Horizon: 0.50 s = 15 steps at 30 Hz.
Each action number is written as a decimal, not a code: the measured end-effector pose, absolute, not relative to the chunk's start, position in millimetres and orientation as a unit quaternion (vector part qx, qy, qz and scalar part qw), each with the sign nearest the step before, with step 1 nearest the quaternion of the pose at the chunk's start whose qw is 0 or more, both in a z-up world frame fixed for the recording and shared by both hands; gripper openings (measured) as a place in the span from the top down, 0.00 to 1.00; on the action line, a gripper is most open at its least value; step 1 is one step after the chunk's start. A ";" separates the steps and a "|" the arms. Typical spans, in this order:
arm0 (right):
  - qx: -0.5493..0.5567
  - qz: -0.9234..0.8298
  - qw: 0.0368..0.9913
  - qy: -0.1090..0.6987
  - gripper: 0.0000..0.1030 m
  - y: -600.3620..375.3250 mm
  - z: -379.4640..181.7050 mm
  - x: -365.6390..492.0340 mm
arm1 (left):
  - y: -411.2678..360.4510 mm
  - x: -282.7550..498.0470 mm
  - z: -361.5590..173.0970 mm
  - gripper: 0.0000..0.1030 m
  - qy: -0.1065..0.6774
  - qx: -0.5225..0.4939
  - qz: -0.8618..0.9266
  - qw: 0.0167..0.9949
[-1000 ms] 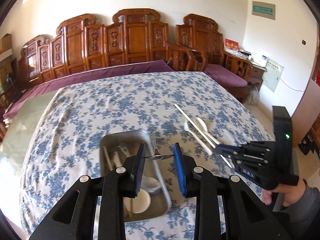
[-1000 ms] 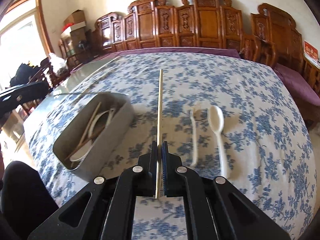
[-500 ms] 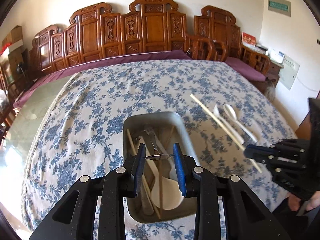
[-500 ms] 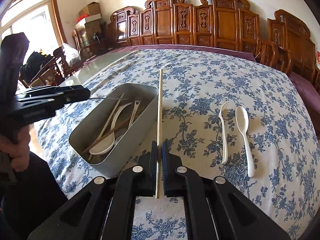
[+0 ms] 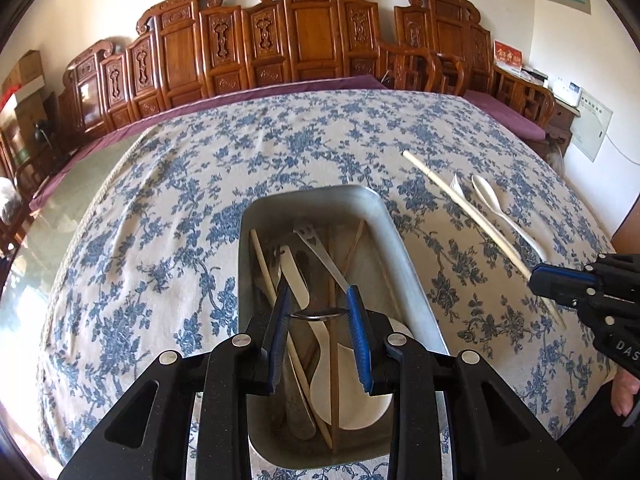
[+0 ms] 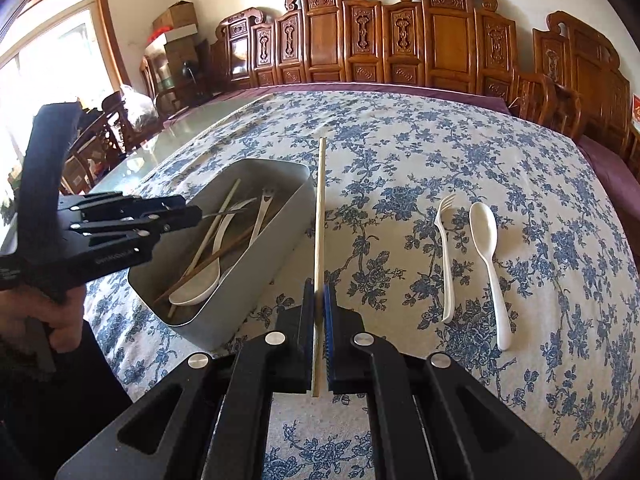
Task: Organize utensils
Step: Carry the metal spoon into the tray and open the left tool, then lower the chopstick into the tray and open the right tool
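Carved wooden chairs (image 6: 440,40) line the wall behind a table spread with a blue-flowered cloth (image 5: 320,140). Over the metal tray (image 5: 396,240), the left gripper (image 5: 319,314) holds a metal spoon (image 5: 320,313) by its edges, the bowl spanning flat between the two blue pads (image 5: 357,328); from the right wrist camera the spoon shows as a thin sliver jutting from the fingertips above the tray's open top. Below it in the tray lie a white spoon, a white flat handle, a metal utensil with a pierced handle, and several pale and dark chopsticks, crossing one another. The right gripper (image 6: 319,312) is clamped on the near part of a pale chopstick (image 6: 320,216), which points straight ahead just beside the tray's right wall, its far end raised over the cloth. Further right on the cloth a white fork (image 6: 446,256) and a white plastic spoon (image 6: 488,264) lie side by side, apart from the tray.
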State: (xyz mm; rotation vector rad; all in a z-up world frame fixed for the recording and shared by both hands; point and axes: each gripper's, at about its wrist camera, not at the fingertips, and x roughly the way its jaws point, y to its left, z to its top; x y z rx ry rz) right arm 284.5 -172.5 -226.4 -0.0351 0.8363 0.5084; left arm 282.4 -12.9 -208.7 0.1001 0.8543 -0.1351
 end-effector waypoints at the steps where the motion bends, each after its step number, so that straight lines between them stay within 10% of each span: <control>1: -0.017 0.245 0.883 0.401 0.95 -172.2 -226.3 284.6 | -12.2 283.2 -210.6 0.74 0.416 0.046 -0.066 0.906; 15: -0.025 0.250 0.881 0.401 0.94 -165.4 -225.9 281.4 | -5.7 286.1 -222.7 0.74 0.437 0.033 -0.069 0.896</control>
